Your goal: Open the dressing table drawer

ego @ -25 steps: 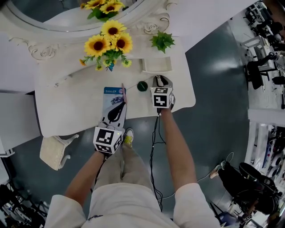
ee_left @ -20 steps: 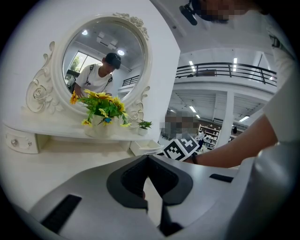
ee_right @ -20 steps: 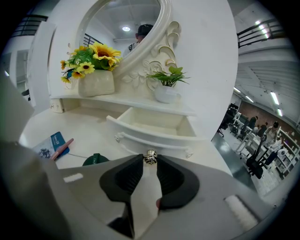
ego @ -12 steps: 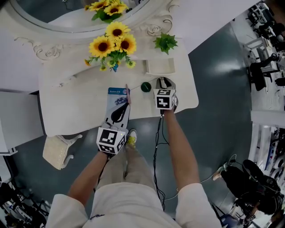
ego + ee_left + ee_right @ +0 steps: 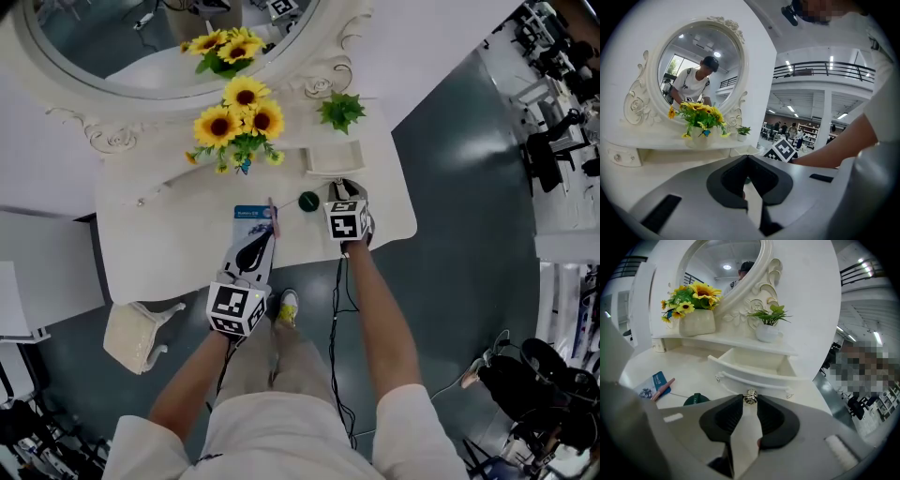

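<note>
Since the small drawer (image 5: 754, 363) at the far right of the dressing table (image 5: 159, 253) is already slid out, the right gripper (image 5: 750, 401) has its jaws partly apart, pinching the metal knob (image 5: 750, 396) to pull. The left gripper (image 5: 747, 174), jaws fully together & empty, waits near the front edge, clear of the drawer.

A glossy dark grey floor (image 5: 459, 187), a cream carved stool (image 5: 141, 336) that stood on it at lower left, a white wall (image 5: 431, 28) behind, a railed upper gallery (image 5: 825, 70) that ran overhead, a white column (image 5: 825, 119), lit ceiling strips (image 5: 790, 108)
</note>
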`<move>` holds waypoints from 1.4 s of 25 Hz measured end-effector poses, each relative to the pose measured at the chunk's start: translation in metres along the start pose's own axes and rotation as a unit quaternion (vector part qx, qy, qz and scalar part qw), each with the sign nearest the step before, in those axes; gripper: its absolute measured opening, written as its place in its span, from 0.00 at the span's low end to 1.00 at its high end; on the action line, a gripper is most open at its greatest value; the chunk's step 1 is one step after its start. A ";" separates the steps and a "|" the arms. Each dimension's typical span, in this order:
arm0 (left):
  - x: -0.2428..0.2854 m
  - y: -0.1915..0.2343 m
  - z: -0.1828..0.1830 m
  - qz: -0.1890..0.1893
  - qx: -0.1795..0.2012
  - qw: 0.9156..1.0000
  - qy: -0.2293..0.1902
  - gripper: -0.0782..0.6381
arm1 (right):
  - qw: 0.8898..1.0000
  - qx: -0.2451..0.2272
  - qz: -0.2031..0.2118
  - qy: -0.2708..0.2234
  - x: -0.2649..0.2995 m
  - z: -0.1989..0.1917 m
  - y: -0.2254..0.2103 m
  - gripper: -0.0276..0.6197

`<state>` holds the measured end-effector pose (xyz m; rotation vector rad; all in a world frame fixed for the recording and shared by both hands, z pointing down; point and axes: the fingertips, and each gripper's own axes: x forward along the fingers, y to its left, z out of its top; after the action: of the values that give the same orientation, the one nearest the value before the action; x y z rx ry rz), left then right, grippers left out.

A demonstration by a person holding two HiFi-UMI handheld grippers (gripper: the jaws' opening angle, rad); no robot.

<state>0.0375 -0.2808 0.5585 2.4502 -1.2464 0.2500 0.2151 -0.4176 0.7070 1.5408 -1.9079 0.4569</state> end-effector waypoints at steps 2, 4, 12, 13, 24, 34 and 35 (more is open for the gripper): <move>-0.001 -0.001 0.004 0.000 0.002 1.000 -0.002 0.12 | 1.000 -0.002 0.003 0.003 0.001 -0.001 0.001 0.20; -0.004 -0.004 0.008 -0.001 0.002 1.000 -0.004 0.12 | 1.000 0.008 0.019 -0.007 -0.001 -0.001 0.005 0.27; -0.012 -0.029 0.043 -0.028 0.033 0.999 -0.015 0.12 | 0.993 0.042 0.035 -0.104 -0.066 0.006 0.010 0.32; -0.016 -0.033 0.046 -0.029 0.033 0.999 -0.016 0.12 | 0.992 0.035 0.042 -0.113 -0.079 0.009 0.016 0.30; -0.079 -0.054 0.086 0.005 0.018 0.998 -0.055 0.12 | 0.963 0.003 0.098 -0.253 -0.244 0.099 0.060 0.20; -0.127 -0.049 0.135 0.039 0.048 0.993 -0.103 0.12 | 0.957 -0.008 0.114 -0.266 -0.330 0.120 0.085 0.10; -0.134 -0.047 0.140 0.043 0.049 0.992 -0.105 0.12 | 0.956 -0.007 0.113 -0.271 -0.336 0.124 0.086 0.10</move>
<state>-0.0051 -0.2137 0.3759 2.5636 -1.4622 0.0794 0.1378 -0.2252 0.4026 1.5523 -2.5164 0.1132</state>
